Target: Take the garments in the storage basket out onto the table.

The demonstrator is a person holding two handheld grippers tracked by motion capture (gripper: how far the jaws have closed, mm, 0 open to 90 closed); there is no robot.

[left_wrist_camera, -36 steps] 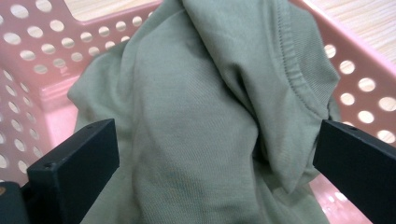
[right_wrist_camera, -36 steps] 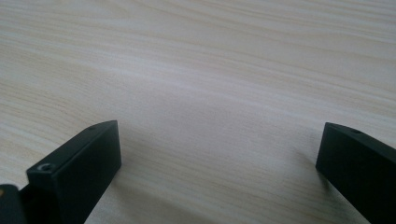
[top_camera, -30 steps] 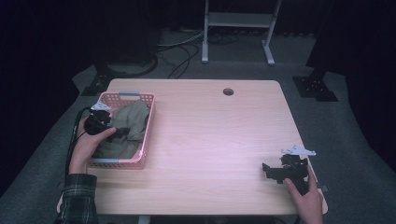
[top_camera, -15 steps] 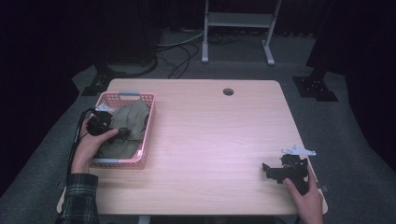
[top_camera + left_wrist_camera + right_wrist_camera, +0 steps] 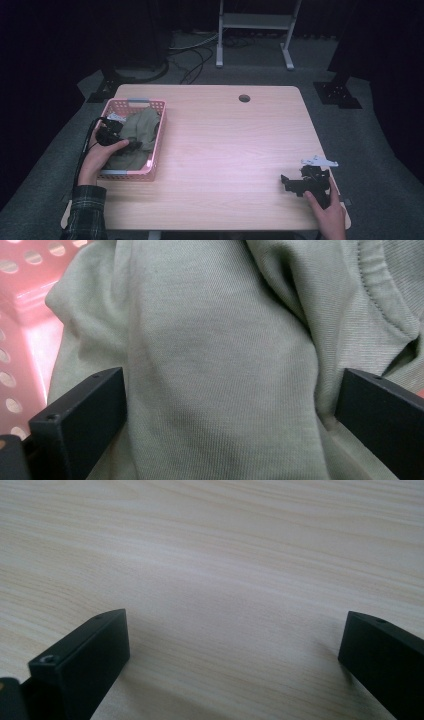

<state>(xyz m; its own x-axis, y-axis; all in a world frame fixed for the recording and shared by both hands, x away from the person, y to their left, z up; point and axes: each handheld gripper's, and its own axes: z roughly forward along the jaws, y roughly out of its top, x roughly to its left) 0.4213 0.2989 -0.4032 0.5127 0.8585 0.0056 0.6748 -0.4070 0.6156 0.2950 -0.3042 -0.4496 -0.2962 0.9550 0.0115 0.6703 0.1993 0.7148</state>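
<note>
1. Olive-green garment (image 5: 137, 136) bunched inside pink basket (image 5: 156, 145), near the table's (image 5: 235, 150) left edge, toward the far-left corner.
2. Left hand-held gripper (image 5: 131, 145) over the basket, pointed in from its left wall toward the table's middle; jaws spread wide, one on each side of a raised fold of the garment (image 5: 220, 365), cloth lying between them, not yet pinched. Nothing held.
3. Key relation: garment directly ahead of and beneath the left hand-held gripper, in contact or nearly so; contact at the jaw tips hard to confirm from the left gripper view.
4. Fold's long axis running roughly away from the camera, along the jaws' own line, so closing would pinch across the fold rather than along it. Favourable for a grab, by judgement.
5. Right hand-held gripper (image 5: 287, 182) low at the table's near-right corner, pointed left, well apart from the basket. Jaws wide open over bare wood (image 5: 225, 580), nothing between them.
6. Left hand far nearer to the garment; the coming move looks like the left's alone — close on the fold, then lift clear of the basket rim.
7. Risk, judged: a shallow bite taking only the top layer, cloth slipping out on the lift.
</note>
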